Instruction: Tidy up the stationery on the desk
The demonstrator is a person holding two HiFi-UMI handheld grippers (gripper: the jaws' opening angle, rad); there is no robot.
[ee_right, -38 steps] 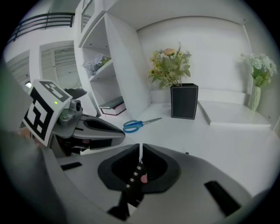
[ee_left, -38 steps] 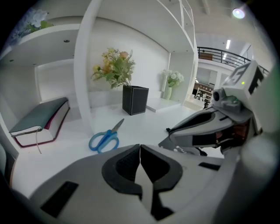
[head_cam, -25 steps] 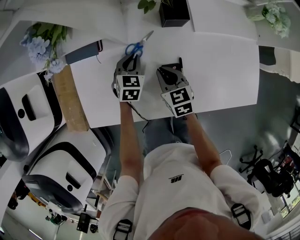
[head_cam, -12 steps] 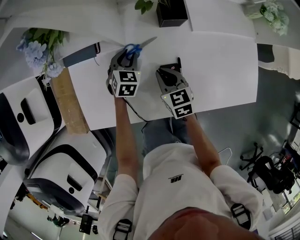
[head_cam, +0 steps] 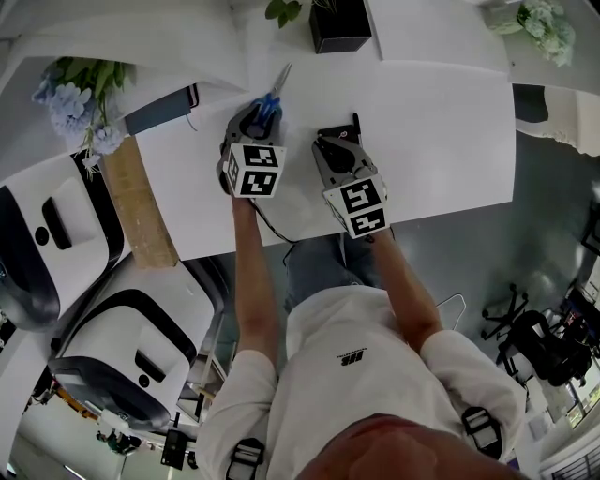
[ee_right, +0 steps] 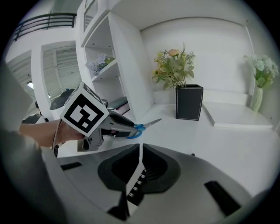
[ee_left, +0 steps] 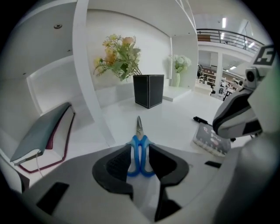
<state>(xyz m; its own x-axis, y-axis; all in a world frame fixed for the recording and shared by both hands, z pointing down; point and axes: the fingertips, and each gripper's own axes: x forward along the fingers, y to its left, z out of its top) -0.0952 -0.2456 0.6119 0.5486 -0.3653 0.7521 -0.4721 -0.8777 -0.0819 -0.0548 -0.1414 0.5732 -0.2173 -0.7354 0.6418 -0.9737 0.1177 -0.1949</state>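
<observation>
Blue-handled scissors (ee_left: pixel 139 148), blades shut, gripped by the handles between the jaws of the left tool (head_cam: pixel 262 114), steel tip pointing straight ahead of it. Small spiral-bound notepad (ee_left: pixel 211 139), pinched edge-on in the right tool (ee_right: pixel 140 153), just right of the left tool.

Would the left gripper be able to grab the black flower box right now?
Probably not: the left gripper is shut on the blue scissors, so it is full, though the desk up to the black flower box looks bare.

The white desk (head_cam: pixel 441 141) holds 1 black planter (head_cam: pixel 339 26), perhaps a pen (ee_left: pixel 199 119).
</observation>
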